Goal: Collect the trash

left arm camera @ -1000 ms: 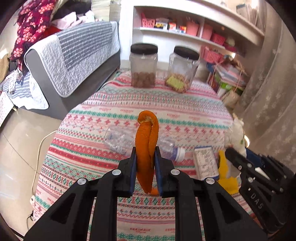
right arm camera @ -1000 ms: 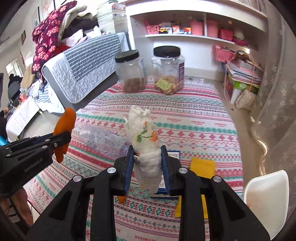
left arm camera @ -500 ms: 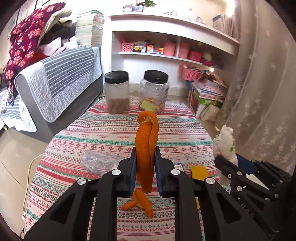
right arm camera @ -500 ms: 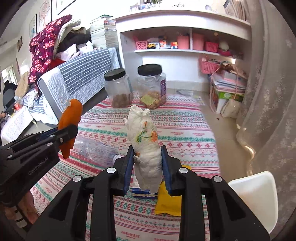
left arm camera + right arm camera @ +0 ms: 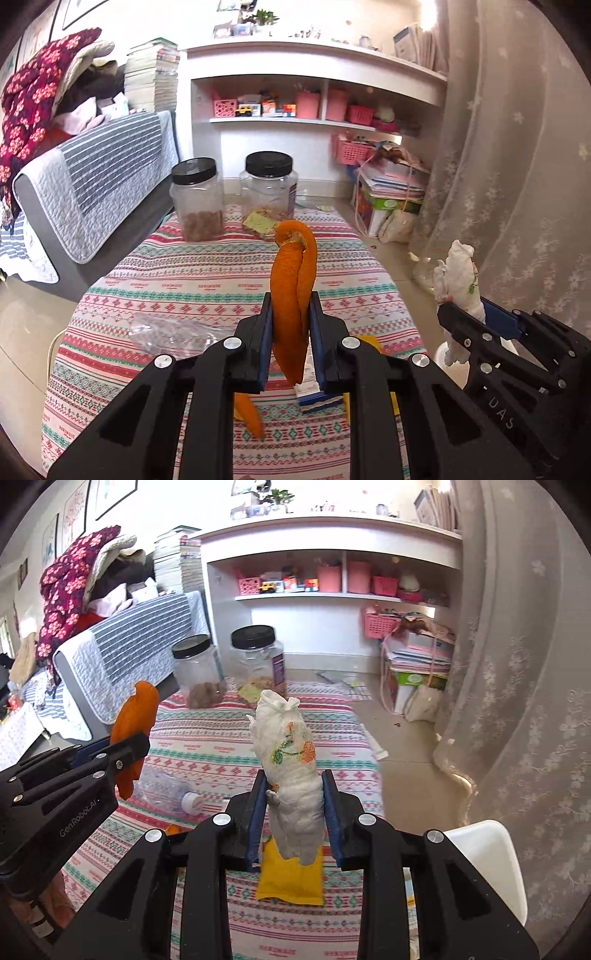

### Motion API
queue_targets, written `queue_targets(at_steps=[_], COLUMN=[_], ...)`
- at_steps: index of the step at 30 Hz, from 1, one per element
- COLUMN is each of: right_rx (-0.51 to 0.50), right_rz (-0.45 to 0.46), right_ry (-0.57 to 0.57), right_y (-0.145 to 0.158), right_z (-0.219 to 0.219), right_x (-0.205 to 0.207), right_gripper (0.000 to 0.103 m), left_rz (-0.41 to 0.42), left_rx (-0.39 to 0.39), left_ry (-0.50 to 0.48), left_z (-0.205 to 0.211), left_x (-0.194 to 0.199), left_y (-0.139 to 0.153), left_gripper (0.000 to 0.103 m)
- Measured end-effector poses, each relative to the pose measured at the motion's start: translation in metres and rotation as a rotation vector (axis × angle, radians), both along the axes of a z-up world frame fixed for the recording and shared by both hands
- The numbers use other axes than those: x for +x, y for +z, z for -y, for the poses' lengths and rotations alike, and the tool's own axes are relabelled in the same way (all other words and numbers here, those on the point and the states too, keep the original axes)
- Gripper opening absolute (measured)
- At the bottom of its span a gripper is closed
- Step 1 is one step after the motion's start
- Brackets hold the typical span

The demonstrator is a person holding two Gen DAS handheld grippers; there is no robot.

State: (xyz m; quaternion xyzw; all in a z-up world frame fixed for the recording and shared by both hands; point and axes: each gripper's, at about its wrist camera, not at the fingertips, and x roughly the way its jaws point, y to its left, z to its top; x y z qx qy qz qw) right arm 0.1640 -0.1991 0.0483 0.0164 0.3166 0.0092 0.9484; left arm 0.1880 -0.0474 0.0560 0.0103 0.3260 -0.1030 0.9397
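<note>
A cluttered living room: white wall shelves with pink baskets, a sofa under a grey striped quilt on the left, a lace curtain on the right, and in front of me a bench covered by a red, green and white patterned cloth. My left gripper is clamped on a long curl of orange peel, held upright above the bench. My right gripper is clamped on a crumpled white tissue with a small flower print, also lifted clear of the bench. At the far end of the bench stand two clear plastic jars with black lids: the left jar has a low layer of brown pieces, the right jar a layer of pale pieces. Only my left view shows a second scrap of orange peel lying on the cloth below my gripper, and a small blue-edged box just right of it. Only my right view clearly shows a crushed clear plastic bottle with a white cap lying on its side, a yellow cloth flat on the bench beneath the tissue, and a white bin on the floor at the bench's right corner; I cannot see what is in it.
</note>
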Motion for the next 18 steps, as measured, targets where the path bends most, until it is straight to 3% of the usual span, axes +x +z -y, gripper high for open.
queue_targets(at_steps=[18], right_rx=[-0.058], right_rz=[-0.007], right_ry=[-0.187], right_y=[-0.002], right_z=[0.076], right_x=[-0.030], right_gripper=[0.030], left_rz=[-0.004], left_rx=[0.005], left_ry=[-0.122], left_z=[0.075], left_x=[-0.010], left_y=[-0.002], left_gripper=[0.020])
